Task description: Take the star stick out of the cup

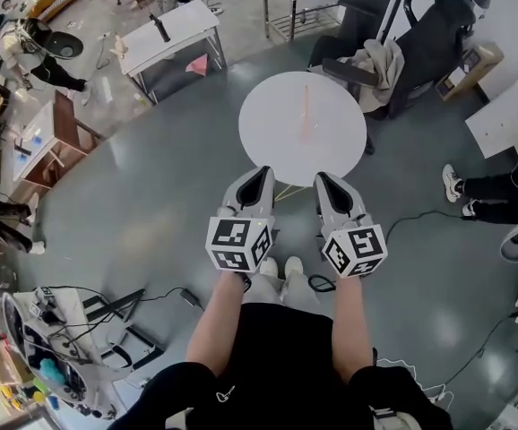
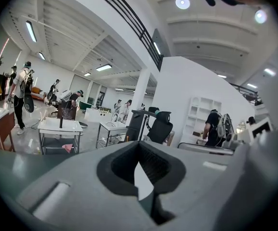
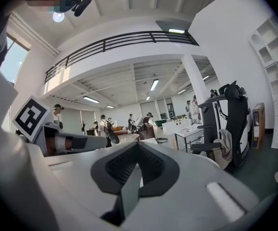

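A round white table [image 1: 277, 141] stands ahead of me in the head view. On it, a pale pink stick [image 1: 306, 106] rises from a small clear cup [image 1: 306, 133]; both are small and faint. My left gripper [image 1: 261, 172] and right gripper [image 1: 323, 177] are held side by side at the table's near edge, short of the cup, both shut and empty. In the left gripper view, the left gripper [image 2: 140, 146] has its jaws closed together with nothing between them. The right gripper [image 3: 139, 146] looks the same in the right gripper view. Neither gripper view shows the cup or the stick.
A black office chair [image 1: 420, 43] draped with cloth stands behind the table to the right. A white trolley table [image 1: 165, 32] is at the back left. A seated person's shoes [image 1: 456, 184] and floor cables [image 1: 420, 218] lie to the right. Desks and people fill the left side.
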